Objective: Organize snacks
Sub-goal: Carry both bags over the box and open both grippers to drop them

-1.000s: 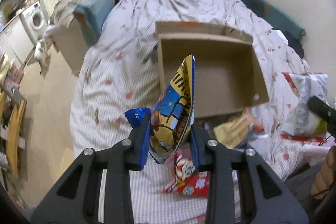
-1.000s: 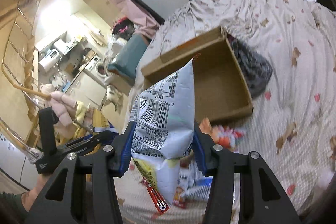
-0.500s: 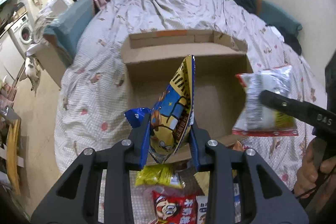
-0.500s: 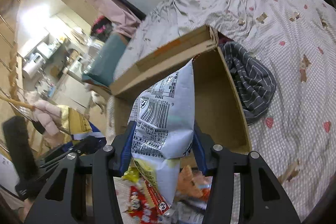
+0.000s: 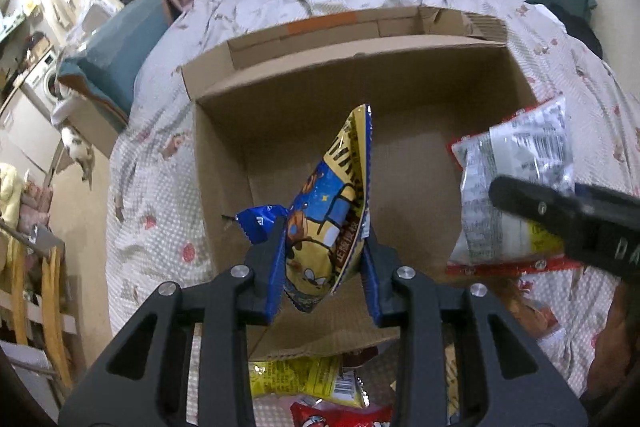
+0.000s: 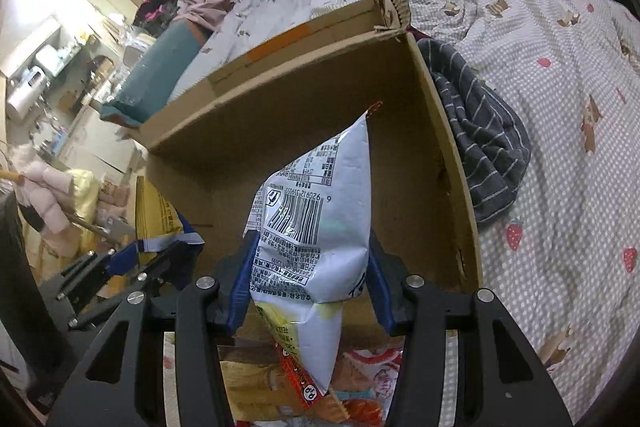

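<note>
Both grippers have carried their packets forward and down, so the cardboard box now fills each view where before it sat farther off on the bed. My left gripper is clamped on the blue and yellow snack bag, which hangs over the box floor. My right gripper squeezes the white snack bag by its lower half, above the box's near right corner. I'm gripping them low so the tops point into the box. More snacks wait just outside the near wall.
</note>
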Demonstrator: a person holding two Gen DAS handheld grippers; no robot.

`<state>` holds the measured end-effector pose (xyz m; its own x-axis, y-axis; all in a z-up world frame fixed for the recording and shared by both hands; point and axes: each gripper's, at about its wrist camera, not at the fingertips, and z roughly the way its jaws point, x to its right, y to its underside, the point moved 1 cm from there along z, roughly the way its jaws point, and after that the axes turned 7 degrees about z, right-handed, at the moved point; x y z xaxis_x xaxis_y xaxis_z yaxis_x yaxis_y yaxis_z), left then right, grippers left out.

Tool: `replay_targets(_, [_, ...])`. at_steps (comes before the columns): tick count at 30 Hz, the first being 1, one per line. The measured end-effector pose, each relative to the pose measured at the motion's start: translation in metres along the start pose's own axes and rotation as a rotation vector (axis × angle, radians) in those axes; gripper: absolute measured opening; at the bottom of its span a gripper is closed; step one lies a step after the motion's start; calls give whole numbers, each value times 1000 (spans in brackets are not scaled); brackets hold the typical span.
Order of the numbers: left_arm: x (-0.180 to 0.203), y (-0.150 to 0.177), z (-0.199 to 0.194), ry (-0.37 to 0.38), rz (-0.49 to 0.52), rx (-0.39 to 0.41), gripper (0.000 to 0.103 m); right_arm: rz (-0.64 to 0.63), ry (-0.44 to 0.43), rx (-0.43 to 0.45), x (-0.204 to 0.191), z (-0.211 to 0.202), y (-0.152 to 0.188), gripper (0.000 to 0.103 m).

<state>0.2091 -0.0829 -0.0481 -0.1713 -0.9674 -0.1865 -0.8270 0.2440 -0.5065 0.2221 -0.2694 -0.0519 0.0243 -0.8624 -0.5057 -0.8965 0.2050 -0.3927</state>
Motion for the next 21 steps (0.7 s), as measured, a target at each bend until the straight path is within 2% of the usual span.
replay_targets(4, [2,1,7,-15,2,-10,30,-15,20,-32,-1,10,3,52])
replay_targets(16, [2,12,21,1,-24,-64,33,17,-20,-47,0,12,0,54])
replay_targets(18, [1,14,21,9,-38,-73,41,19,-13,-43,1,11,1,54])
replay_targets(20, [0,16,19,10,-55,-69,65,7,7,-17,-1,7,0,58])
replay_targets(21, [-1,16,17,10,-64,-65,71,-2,8,-7,-2,5,-1,66])
